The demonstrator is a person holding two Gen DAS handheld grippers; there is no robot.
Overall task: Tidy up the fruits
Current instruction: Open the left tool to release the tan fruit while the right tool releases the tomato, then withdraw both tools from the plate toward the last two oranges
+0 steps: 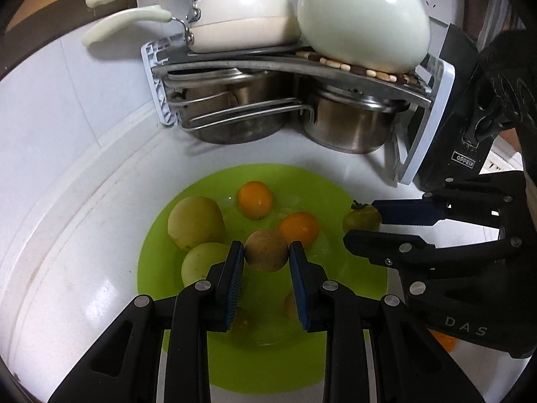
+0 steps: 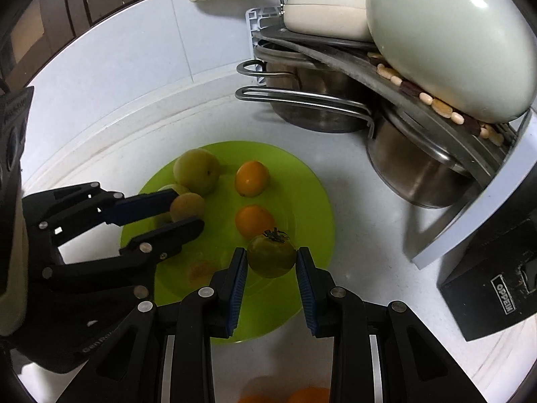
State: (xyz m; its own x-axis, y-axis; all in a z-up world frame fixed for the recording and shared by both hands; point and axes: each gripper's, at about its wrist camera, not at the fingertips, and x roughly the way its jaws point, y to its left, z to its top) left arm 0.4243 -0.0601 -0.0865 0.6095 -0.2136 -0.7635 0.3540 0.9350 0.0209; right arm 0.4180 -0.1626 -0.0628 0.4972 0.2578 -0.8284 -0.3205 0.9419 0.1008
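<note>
1. I see the white counter (image 1: 84,268) spreading under and around both of my grippers, with a white wall behind it.
2. Beyond my grippers stands a metal pot rack (image 1: 292,63); steel pots (image 1: 349,127) sit under its shelf, and a pale round kettle (image 1: 362,20) and cream-handled pans (image 1: 241,23) sit on top. A black box (image 2: 486,288) is off to the right of my right gripper.
3. The green plate (image 1: 268,362) lies directly below my fingertips, flat on the counter.
4. My left gripper (image 1: 266,257) is clamped on a brown round fruit (image 1: 266,250), both blue pads pressing its sides above the plate.
5. My right gripper (image 2: 272,262) is clamped on a greenish tomato (image 2: 272,255), stem upward, over the plate's right half.
6. Left of my left gripper, two yellow-green fruits (image 1: 196,221) rest on the plate, touching each other.
7. Just past the brown fruit, two oranges (image 1: 298,228) lie on the plate, slightly apart.
8. More orange fruit (image 2: 308,394) shows on the counter beneath my right gripper, partly hidden.
</note>
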